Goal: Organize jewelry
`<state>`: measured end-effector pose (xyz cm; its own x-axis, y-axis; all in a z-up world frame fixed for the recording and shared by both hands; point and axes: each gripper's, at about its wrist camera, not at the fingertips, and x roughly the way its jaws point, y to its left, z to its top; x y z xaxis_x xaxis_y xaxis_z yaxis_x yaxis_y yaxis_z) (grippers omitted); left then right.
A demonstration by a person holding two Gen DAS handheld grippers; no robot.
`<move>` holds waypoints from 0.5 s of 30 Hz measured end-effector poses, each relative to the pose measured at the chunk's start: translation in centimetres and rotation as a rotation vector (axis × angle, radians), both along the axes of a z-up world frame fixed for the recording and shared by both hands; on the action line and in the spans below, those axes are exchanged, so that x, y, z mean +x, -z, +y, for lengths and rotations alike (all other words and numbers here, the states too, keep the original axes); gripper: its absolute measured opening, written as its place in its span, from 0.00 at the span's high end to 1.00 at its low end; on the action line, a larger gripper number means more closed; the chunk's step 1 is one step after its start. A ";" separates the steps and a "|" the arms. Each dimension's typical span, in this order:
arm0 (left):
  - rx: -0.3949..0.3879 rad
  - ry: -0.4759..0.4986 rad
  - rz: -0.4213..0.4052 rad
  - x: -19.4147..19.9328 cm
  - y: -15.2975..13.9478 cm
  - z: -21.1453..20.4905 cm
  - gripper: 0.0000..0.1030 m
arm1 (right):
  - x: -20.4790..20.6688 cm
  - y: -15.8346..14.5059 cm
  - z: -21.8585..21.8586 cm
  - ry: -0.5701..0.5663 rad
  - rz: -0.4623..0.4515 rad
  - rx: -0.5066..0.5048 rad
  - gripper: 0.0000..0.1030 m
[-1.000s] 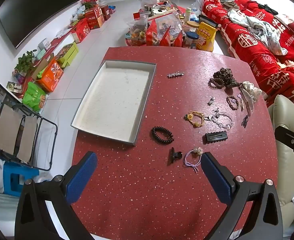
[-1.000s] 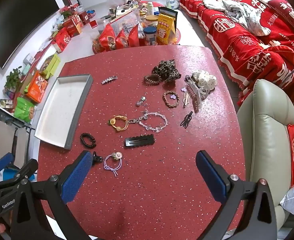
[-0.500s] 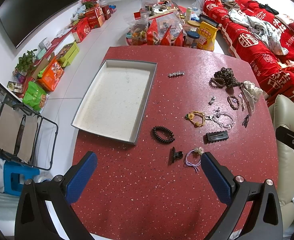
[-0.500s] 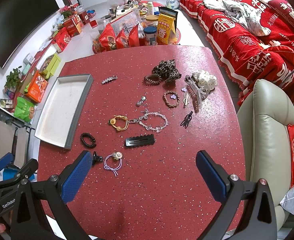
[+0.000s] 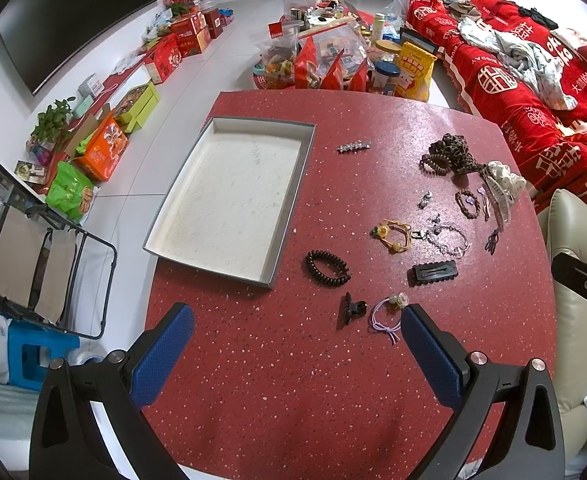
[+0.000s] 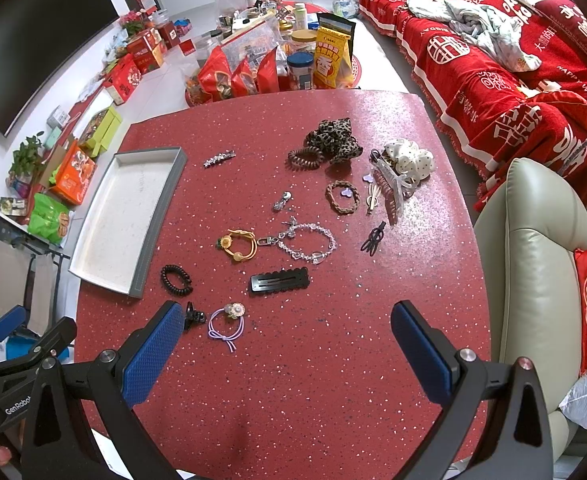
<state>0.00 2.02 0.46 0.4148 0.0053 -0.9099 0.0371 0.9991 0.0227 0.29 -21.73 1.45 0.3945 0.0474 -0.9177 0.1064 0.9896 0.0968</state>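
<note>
Right, both grippers hover with fingers spread wide and nothing between them: the left gripper (image 5: 297, 344) and right gripper (image 6: 287, 340) are each poised above the near edge of the red table (image 5: 293, 392), which reads as a survey before the first pick. Take the tray (image 5: 229, 200) as the landmark: it sits bare at the table's left side, presumably the home for all this jewelry. Just right of its near corner lies the black coil tie (image 5: 327, 268); nearer than that, a small black claw clip (image 5: 351, 308) and a lilac hair tie (image 5: 387, 314), this one just beside the left gripper's right pad. Further right, the black snap clip (image 5: 433, 272), yellow bracelet (image 5: 393, 236) and crystal bracelet (image 5: 447, 236); beyond the tray's far corner, a silver clip (image 5: 353, 147). The right view shows the far-right cluster plainly, leopard scrunchie (image 6: 335, 140) and white scrunchie (image 6: 409, 160), plus the left gripper's body at its lower left; the left view shows the whole tray floor.
</note>
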 end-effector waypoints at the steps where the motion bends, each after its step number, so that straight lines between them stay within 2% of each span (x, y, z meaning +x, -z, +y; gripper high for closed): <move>1: 0.000 0.000 0.001 0.0 0.0 0.1 0.00 | 0.0 0.0 0.0 0.000 0.000 0.000 0.00; 15: 0.000 -0.001 0.003 0.0 0.0 0.0 0.00 | 0.0 0.3 -0.1 0.000 0.002 0.001 0.00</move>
<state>-0.02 2.02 0.43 0.4123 0.0060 -0.9110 0.0364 0.9991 0.0231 0.31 -21.79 1.19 0.3925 0.0486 -0.9185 0.1062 0.9895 0.0978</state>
